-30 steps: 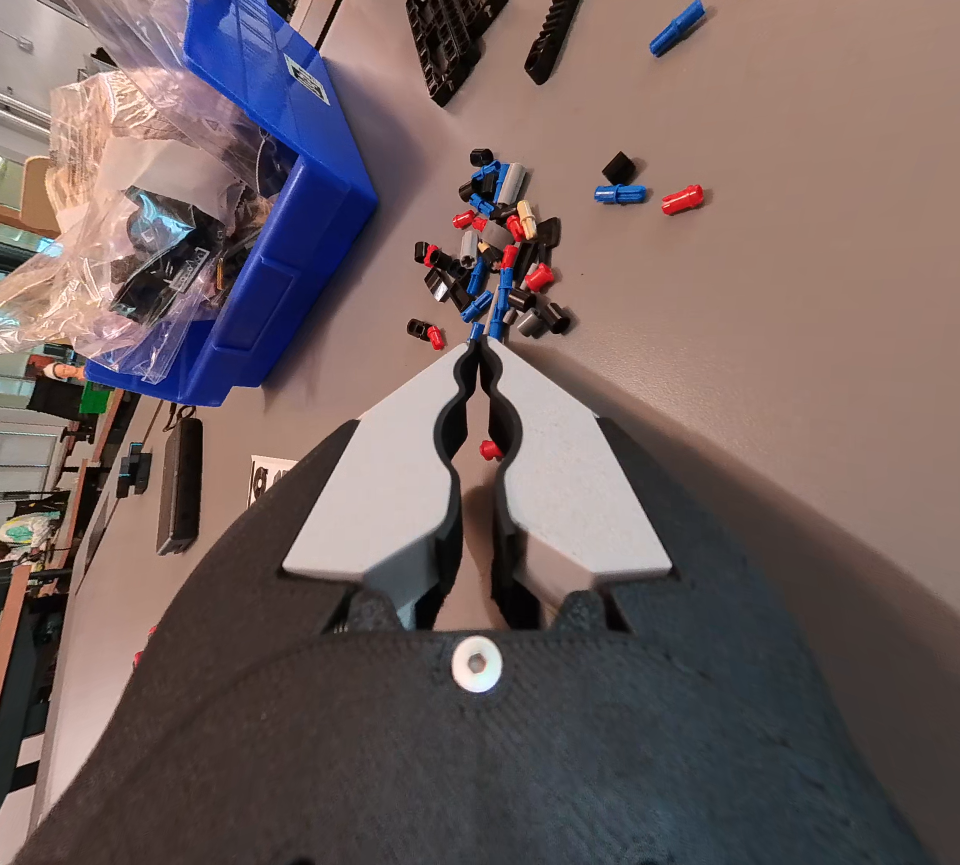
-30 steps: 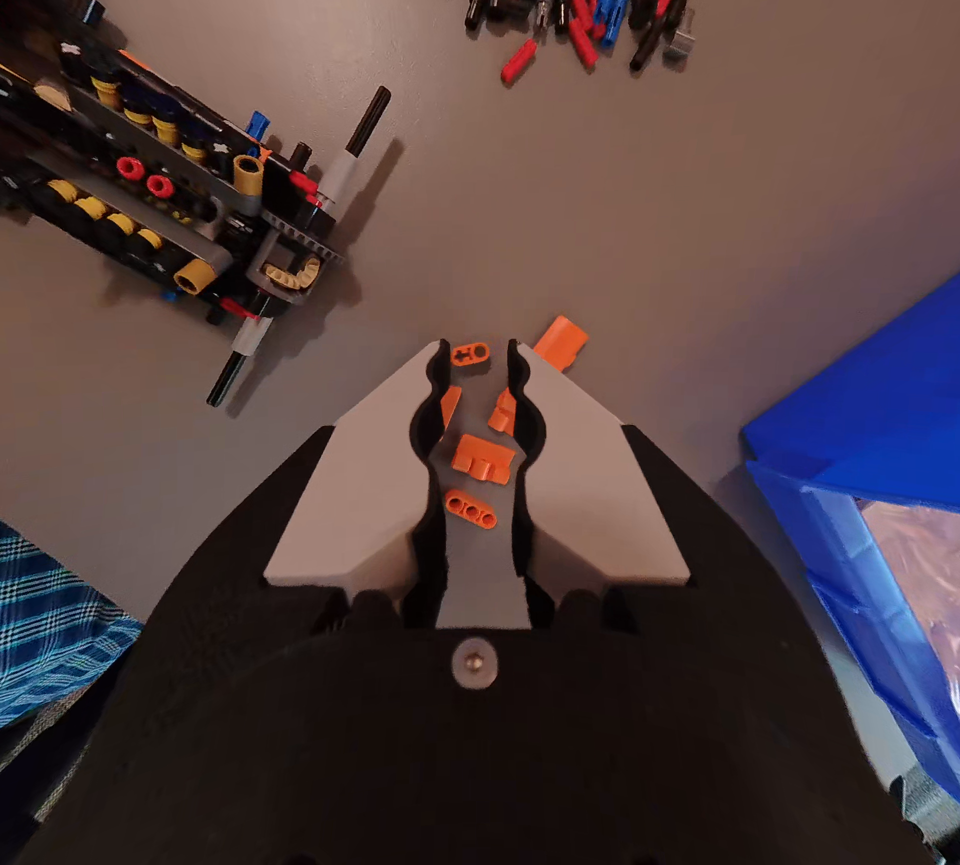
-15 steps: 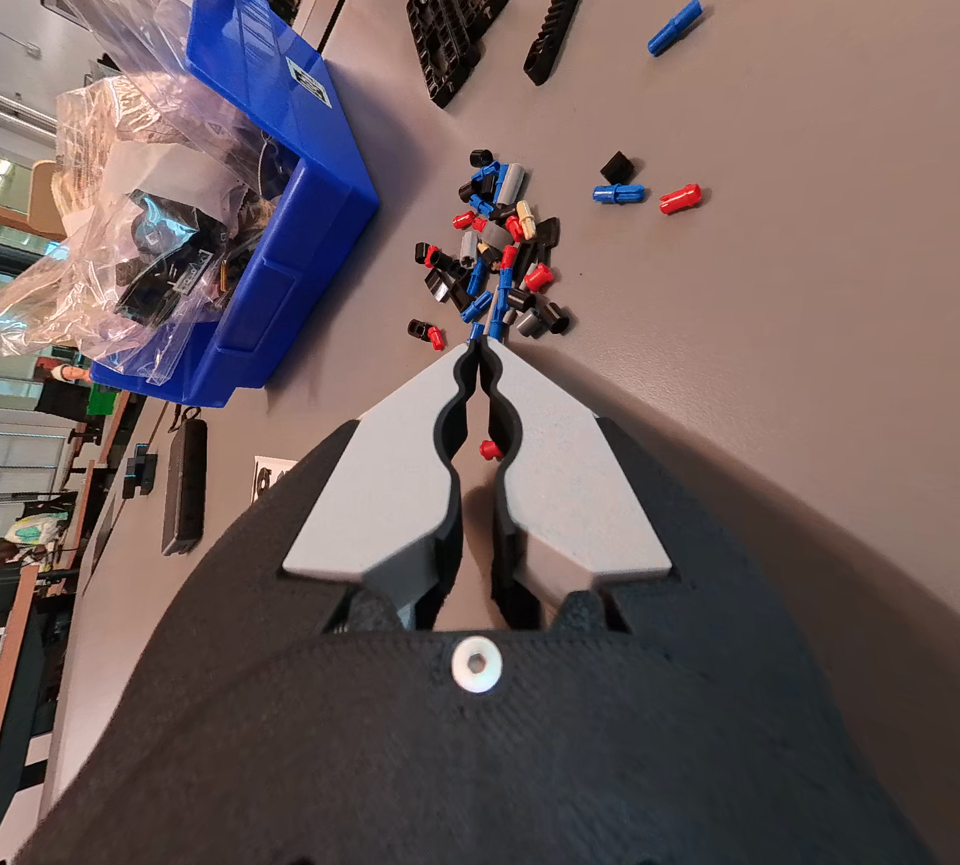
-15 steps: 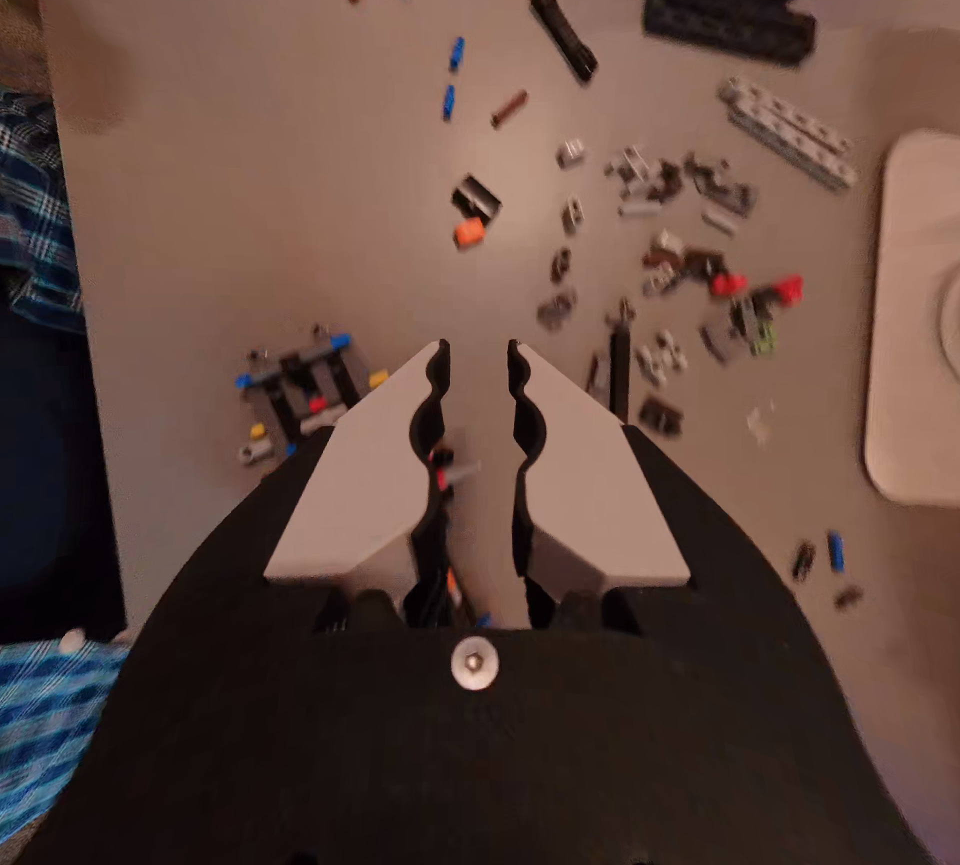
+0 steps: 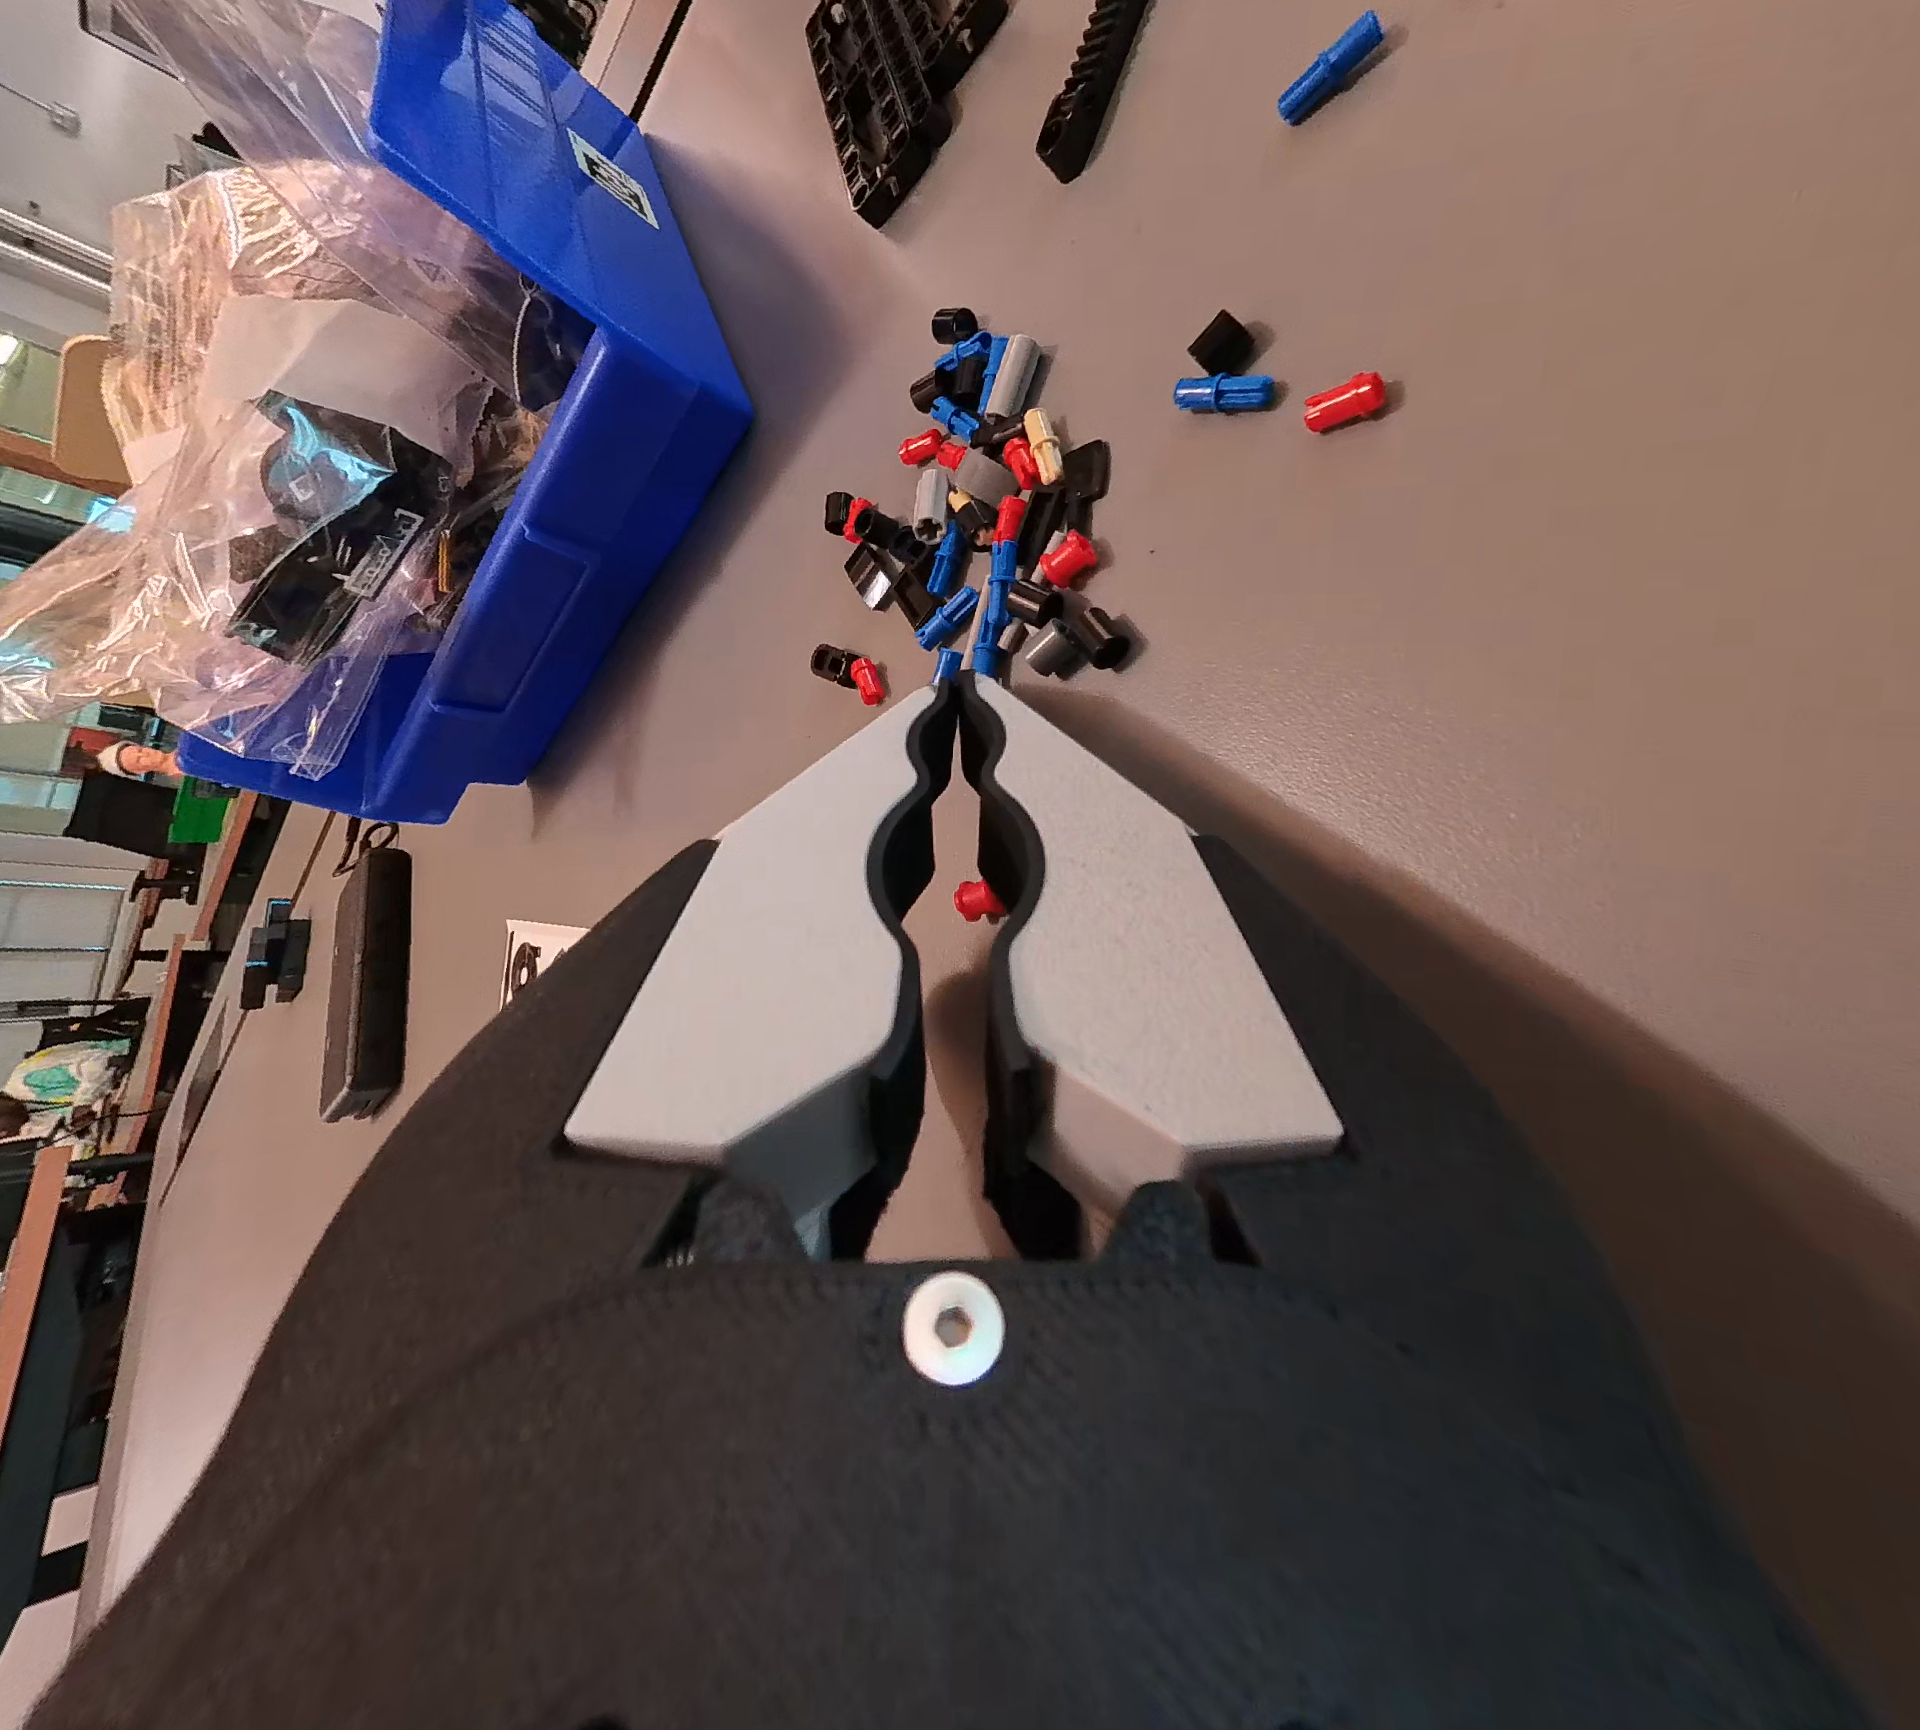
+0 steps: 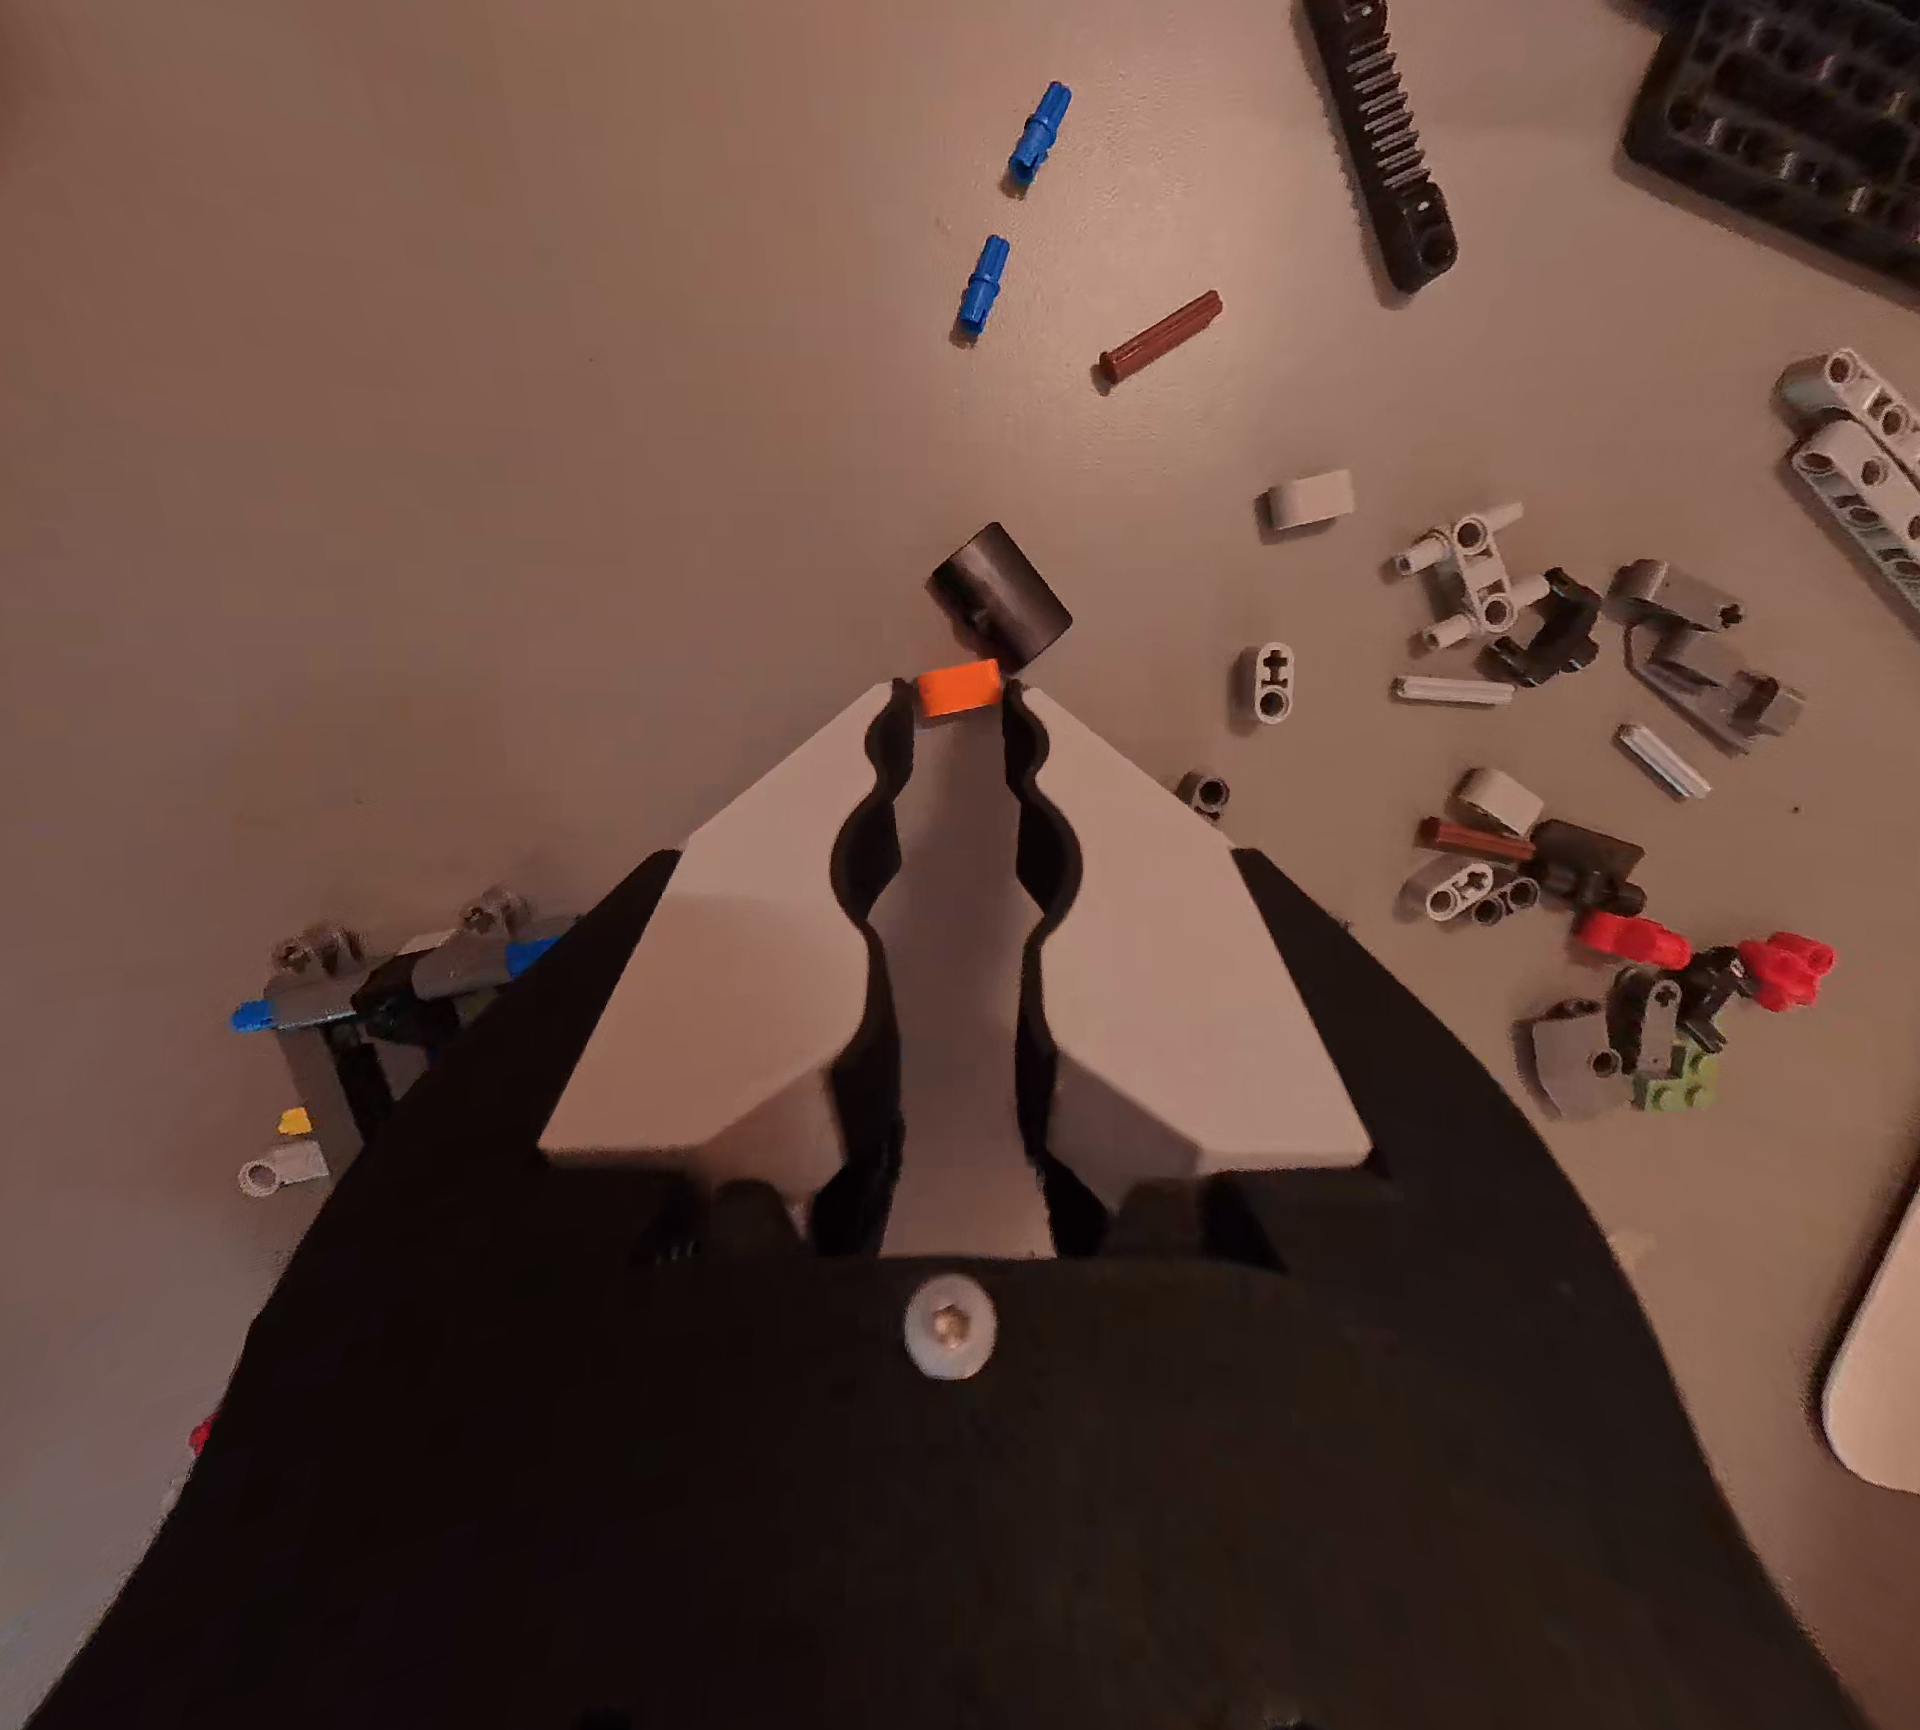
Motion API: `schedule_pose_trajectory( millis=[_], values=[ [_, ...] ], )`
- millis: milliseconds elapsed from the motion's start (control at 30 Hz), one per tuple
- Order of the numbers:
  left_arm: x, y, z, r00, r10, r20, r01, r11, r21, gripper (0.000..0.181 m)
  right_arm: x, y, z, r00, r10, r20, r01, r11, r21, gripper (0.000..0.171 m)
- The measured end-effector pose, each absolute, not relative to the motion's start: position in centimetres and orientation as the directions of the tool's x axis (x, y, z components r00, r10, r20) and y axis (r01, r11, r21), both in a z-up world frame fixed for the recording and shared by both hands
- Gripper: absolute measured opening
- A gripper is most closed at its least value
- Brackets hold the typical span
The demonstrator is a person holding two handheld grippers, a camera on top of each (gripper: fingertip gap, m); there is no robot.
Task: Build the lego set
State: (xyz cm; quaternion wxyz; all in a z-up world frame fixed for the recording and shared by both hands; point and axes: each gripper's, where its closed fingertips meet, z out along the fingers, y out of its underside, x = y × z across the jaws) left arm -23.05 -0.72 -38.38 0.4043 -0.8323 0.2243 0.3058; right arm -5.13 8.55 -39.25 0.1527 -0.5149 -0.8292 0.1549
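The left gripper (image 5: 956,693), its grey fingers pressed together at the tips and holding nothing, points at a loose pile of small red, blue, black and grey plastic pins (image 5: 992,501) at 12 o'clock. A blue plastic bin (image 5: 582,475) sits at 10 o'clock. The right gripper (image 6: 958,691), fingers spread, frames a small orange plastic brick (image 6: 958,688) between its tips; a black plastic cylinder (image 6: 1000,594) lies just beyond, at 12 o'clock.
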Motion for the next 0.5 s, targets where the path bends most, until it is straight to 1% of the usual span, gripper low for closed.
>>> schedule_pose_trajectory(
  millis=[167,267,367,500],
  values=[
    [-22.99,-0.66,-38.4,0.711,-0.126,-0.692,-0.622,-0.573,-0.534,0.0,-5.3,8.46,-39.25,-0.428,0.899,0.093,0.801,0.425,-0.423,0.013],
    [-22.8,-0.77,-38.4,0.71,-0.126,-0.692,-0.622,-0.573,-0.534,0.0,-5.41,8.31,-39.12,-0.428,0.9,0.084,0.798,0.42,-0.432,0.017],
    [-22.77,-0.77,-38.38,0.709,-0.126,-0.693,-0.623,-0.573,-0.533,0.0,-5.46,8.3,-39.24,-0.432,0.898,0.081,0.798,0.423,-0.429,0.012],
    [-22.34,-0.93,-38.49,0.707,-0.126,-0.696,-0.625,-0.572,-0.531,0.0,-5.38,8.11,-38.93,-0.435,0.898,0.068,0.795,0.419,-0.438,0.012]
  ],
)
